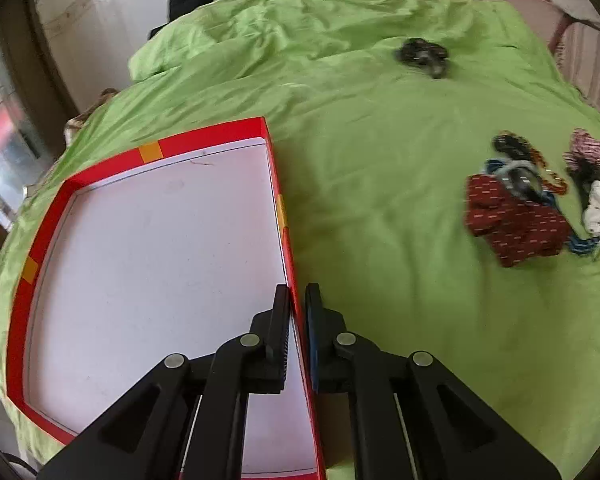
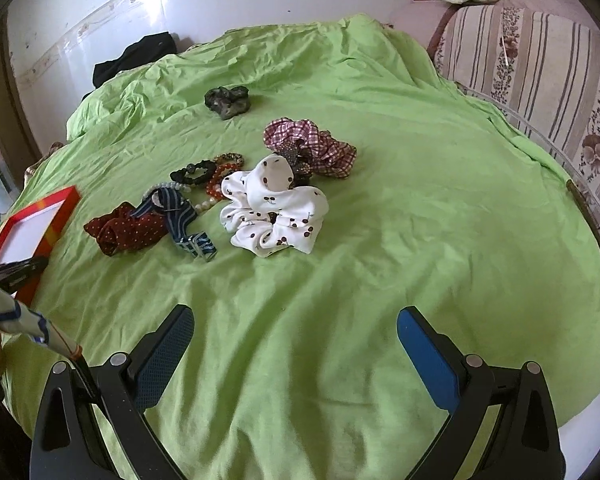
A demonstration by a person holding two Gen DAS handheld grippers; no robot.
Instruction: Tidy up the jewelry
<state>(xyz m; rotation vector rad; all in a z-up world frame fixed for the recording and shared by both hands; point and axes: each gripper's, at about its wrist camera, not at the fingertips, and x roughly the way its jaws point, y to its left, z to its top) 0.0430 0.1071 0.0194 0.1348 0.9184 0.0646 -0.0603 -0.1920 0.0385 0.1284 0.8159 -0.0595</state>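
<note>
Left wrist view is showing the left gripper (image 1: 298, 294) pinching the right wall of the shallow red cardboard box with a white floor (image 1: 36, 248), jaws closed on it, angled downward. Judging by this, it should keep the grip firm and drag the box gently over the green bedsheet (image 1: 380, 240) toward the pile of scrunchies and bead bracelets (image 2: 236, 196). The right gripper (image 2: 296, 340) is hovering with jaws wide apart, holding nothing.

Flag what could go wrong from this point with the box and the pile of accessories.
1. The left gripper pinches only the thin side wall of the red box; pulled on the soft green sheet, the wall may bend or slip out.
2. Bracelets lie tangled among the scrunchies, so the open right gripper may lift several at once.
</note>
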